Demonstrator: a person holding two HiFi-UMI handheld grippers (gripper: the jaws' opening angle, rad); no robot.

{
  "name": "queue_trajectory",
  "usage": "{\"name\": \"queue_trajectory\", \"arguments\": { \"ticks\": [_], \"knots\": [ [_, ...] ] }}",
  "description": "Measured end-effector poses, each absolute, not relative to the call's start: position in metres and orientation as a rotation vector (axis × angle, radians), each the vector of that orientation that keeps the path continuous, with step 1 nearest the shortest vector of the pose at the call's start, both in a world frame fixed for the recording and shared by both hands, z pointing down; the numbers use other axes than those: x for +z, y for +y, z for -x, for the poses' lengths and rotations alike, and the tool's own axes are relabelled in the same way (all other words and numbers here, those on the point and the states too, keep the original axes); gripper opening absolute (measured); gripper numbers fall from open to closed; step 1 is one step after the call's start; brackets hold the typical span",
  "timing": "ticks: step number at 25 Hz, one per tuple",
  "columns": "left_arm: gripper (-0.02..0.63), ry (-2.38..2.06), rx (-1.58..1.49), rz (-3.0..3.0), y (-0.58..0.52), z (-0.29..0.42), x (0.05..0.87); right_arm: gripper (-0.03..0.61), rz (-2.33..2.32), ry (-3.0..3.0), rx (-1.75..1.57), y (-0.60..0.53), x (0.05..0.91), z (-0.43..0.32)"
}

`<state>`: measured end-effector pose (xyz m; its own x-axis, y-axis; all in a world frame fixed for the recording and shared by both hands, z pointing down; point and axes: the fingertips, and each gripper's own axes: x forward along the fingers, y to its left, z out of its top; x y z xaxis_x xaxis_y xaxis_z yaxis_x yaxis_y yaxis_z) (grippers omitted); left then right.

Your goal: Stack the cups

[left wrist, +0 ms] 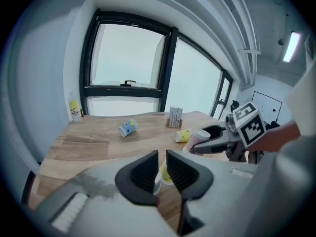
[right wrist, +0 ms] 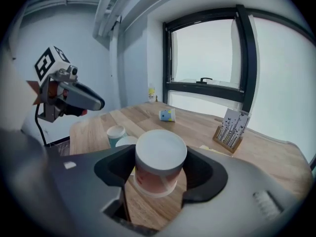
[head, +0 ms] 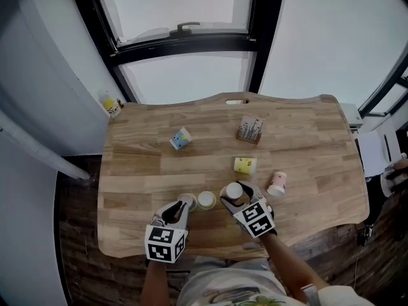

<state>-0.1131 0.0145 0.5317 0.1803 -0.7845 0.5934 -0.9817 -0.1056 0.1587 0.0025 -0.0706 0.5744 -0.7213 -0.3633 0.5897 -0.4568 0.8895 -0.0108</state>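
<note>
The cup point(right wrist: 159, 167) between the right jaws has a white flat end and a pinkish-red printed wall, and the table point(head: 306, 139) under it is pale, streaky wood grain. Beyond the jaws are a blue cup point(head: 181, 138) with yellow marks, a yellow cup point(head: 245, 165), a pink-and-white cup point(head: 277, 184) and a stand point(head: 251, 129) of white cards printed with black specks. Both pairs of jaws are black.

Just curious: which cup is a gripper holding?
The pink cup between the right gripper's jaws; the other cups, one also pink, sit free on the table.
</note>
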Motion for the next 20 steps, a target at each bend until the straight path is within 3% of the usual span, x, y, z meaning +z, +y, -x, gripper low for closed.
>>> {"name": "queue_trajectory", "arguments": {
  "ticks": [4, 7, 20],
  "knots": [
    [0.057, -1.646, 0.520, -1.947, 0.014, 0.113, 0.536, 0.299, -0.554, -2.426, 0.182, -0.068, 0.591, 0.002],
    [0.006, -1.640, 0.519, -1.936, 0.013, 0.115, 0.540, 0.299, -0.532, -2.413, 0.163, -0.067, 0.604, 0.004],
    [0.006, -1.611, 0.519, -1.927, 0.012, 0.119, 0.550, 0.299, -0.460, -2.377, 0.142, -0.061, 0.633, 0.011]
  ]
}}
